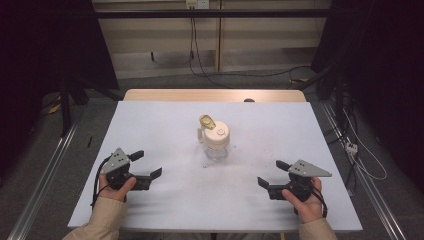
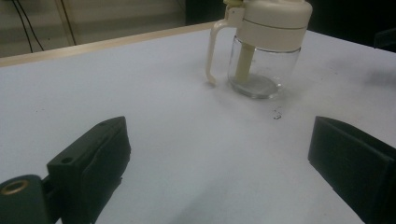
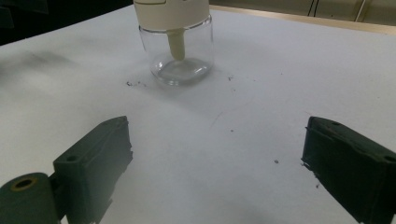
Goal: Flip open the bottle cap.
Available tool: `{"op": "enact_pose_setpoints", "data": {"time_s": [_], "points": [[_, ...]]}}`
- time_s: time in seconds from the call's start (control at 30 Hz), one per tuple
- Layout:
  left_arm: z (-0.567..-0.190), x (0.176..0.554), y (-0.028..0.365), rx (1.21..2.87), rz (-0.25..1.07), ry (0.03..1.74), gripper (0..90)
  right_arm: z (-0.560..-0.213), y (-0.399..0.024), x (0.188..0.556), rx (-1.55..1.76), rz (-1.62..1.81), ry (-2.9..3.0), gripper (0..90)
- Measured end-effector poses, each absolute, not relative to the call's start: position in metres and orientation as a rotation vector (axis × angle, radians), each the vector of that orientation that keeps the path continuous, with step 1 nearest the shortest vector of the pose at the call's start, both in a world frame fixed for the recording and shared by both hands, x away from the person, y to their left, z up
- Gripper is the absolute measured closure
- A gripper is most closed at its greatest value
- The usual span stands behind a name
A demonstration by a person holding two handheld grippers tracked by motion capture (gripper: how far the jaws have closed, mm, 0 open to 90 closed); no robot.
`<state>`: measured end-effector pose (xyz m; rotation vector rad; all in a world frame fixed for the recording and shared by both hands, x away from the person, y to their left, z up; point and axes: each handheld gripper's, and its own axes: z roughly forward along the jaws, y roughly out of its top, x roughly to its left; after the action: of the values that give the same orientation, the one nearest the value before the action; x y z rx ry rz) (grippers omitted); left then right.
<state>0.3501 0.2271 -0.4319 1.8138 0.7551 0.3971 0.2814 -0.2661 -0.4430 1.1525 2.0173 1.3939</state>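
A small clear glass jar (image 1: 216,142) with a cream lid, a cream side handle and a flipped-up cap stands upright near the middle of the white table (image 1: 165,120). In the left gripper view the jar (image 2: 261,51) is ahead and to the right; in the right gripper view the jar (image 3: 180,44) is ahead and to the left, with a cream tube inside it. My left gripper (image 1: 146,165) rests open at the near left, empty. My right gripper (image 1: 271,173) rests open at the near right, empty. Both are well short of the jar.
Dark specks (image 3: 133,84) lie on the white surface around the jar. A wooden table edge (image 1: 215,95) runs along the far side. Cables (image 1: 200,65) trail on the floor beyond, and metal rails (image 1: 45,175) flank the table.
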Motion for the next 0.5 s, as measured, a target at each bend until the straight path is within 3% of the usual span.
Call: {"op": "enact_pose_setpoints", "data": {"time_s": [0.5], "points": [[-0.436, 0.349, 0.229, 1.823, 0.374, 0.751, 5.2, -0.447, -0.277, 0.275, 1.147, 1.382, 2.019, 5.4]]}}
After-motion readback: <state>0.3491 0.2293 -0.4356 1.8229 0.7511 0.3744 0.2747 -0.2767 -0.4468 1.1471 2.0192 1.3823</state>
